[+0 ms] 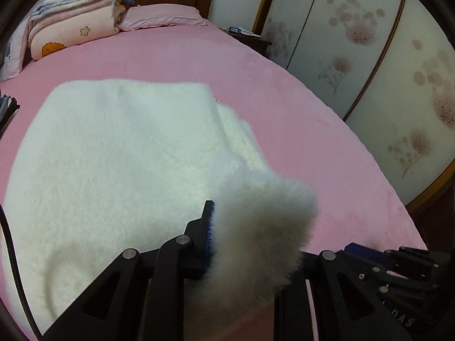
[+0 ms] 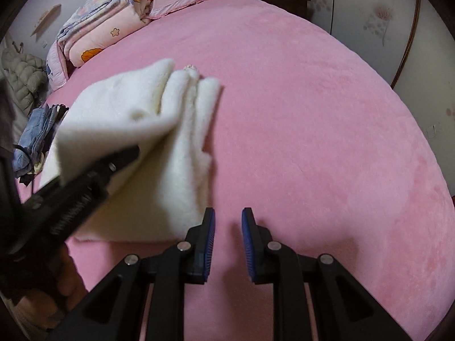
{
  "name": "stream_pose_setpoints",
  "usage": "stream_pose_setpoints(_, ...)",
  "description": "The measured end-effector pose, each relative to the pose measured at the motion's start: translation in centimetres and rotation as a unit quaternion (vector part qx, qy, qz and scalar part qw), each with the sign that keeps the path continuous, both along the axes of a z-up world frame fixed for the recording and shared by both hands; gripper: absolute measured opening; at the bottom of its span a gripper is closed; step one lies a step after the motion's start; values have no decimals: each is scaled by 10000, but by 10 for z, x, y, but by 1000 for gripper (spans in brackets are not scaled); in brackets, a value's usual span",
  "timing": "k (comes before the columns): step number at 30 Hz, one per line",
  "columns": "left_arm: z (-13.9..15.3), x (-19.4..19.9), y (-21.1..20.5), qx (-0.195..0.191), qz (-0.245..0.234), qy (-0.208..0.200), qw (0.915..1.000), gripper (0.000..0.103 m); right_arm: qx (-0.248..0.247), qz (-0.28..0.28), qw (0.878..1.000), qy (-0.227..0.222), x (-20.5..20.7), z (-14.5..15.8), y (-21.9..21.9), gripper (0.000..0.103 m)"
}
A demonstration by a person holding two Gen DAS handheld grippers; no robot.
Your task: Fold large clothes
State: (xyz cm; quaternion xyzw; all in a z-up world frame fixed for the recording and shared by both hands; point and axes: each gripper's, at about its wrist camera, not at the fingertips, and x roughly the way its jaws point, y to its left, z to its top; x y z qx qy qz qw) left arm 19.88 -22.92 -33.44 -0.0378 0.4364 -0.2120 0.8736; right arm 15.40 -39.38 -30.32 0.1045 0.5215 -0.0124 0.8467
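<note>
A large white fluffy garment (image 1: 119, 147) lies spread on the pink bed (image 1: 199, 54). My left gripper (image 1: 241, 227) is shut on a corner of the garment and holds it lifted above the rest; its right finger is hidden by the fleece. In the right wrist view the garment (image 2: 159, 147) lies left of centre, and the left gripper (image 2: 85, 176) crosses in from the left with a flap raised. My right gripper (image 2: 228, 227) is open and empty, low over the bare pink sheet just right of the garment's near edge.
Folded quilts (image 1: 74, 17) and a pink pillow (image 1: 162, 17) sit at the headboard. A pile of clothes (image 2: 37, 139) lies at the bed's left edge. A wardrobe with flowered doors (image 1: 369, 56) and a nightstand (image 1: 250, 38) stand right of the bed.
</note>
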Motion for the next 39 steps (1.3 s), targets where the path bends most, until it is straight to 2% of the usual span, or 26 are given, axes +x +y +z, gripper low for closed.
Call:
stream_pose_setpoints(2,6,-1,2,80,-52,-53,9999,19,27,9,10000,8,1,1,0,19)
stream_pose_setpoints(3,9,0,4,128,-64,-53,9999,23,56,17,10000,-17,1,3,0,19)
stream_pose_setpoints(5,16,4,10,39,-137,71,9999,36,86,16,9999,-73,1,7,-9,19)
stream_pose_setpoints(7,24,2,14,-187,-206,246,9993,63,114,23,9998,-156,-2,14,-12,19)
stream_pose_setpoints(9,40,-5,25,-512,-163,350,9979,70,171,45,9996,-220,-1,25,-13,19)
stream_pose_setpoints(11,61,-18,30,-822,-211,409,9956,71,210,54,9994,-268,7,37,-12,20)
stream_pose_setpoints(14,94,-26,48,-888,-65,240,9957,73,461,72,9983,-360,13,53,-11,21)
stream_pose_setpoints(15,103,-29,60,-872,76,137,9961,78,566,63,9977,-367,16,57,-9,25)
stream_pose_setpoints(18,116,-35,102,-634,733,-226,9950,81,1020,97,9943,-297,25,64,-3,55)
stream_pose_setpoints(19,115,-34,114,-490,920,-299,9941,82,1198,143,9924,-237,29,63,1,60)
stream_pose_setpoints(21,101,-31,139,59,1379,-312,9899,82,1356,204,9905,-86,38,56,9,61)
stream_pose_setpoints(23,78,-25,161,417,1641,-137,9855,82,1467,223,9889,15,46,49,18,61)
stream_pose_setpoints(24,70,-23,168,467,1698,-24,9844,82,1532,219,9879,76,51,44,21,61)
stream_pose_setpoints(26,52,-20,181,439,1778,255,9828,82,1720,184,9845,300,65,32,25,61)
stream_pose_setpoints(29,36,-16,187,150,1842,492,9815,82,2037,124,9764,713,81,15,28,62)
stream_pose_setpoints(35,23,4,183,-41,1727,481,9838,82,1743,164,9766,1253,109,-10,38,63)
stream_pose_setpoints(38,21,12,178,-87,1642,562,9848,82,1815,278,9729,1403,120,-22,42,44)
stream_pose_setpoints(39,21,15,178,-50,1615,558,9853,82,1903,344,9712,1392,122,-23,43,31)
